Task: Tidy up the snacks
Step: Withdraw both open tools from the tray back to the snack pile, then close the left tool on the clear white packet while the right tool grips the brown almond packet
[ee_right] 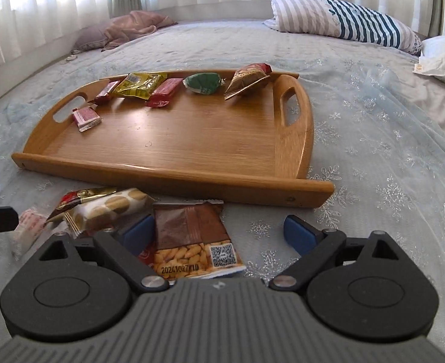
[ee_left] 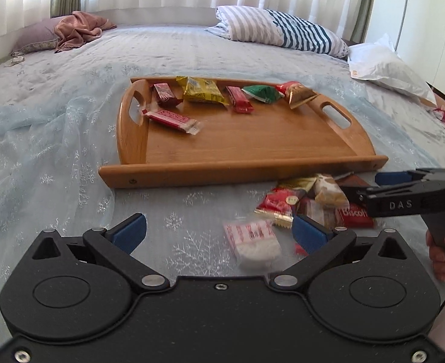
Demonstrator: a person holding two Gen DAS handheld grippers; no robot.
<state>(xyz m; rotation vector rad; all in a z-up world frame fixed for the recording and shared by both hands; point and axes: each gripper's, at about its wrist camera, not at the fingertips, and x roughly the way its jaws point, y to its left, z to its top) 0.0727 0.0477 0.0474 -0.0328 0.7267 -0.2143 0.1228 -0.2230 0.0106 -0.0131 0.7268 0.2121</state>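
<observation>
Your left gripper (ee_left: pixel 219 231) hangs wide and empty over the near pile, a white packet (ee_left: pixel 254 243) between its fingers but untouched. Your right gripper (ee_right: pixel 219 233) is wide too, with the brown nut packet (ee_right: pixel 192 239) lying between its fingers, unpinched. Both look lined up for the next pick. The tray (ee_left: pixel 252 145) sits just beyond the pile, so carries stay short. Six snacks lie in it: five in a row along the far rim, one red bar (ee_left: pixel 171 118) nearer, at the left. About six remain loose on the bed (ee_left: pixel 56 157).
</observation>
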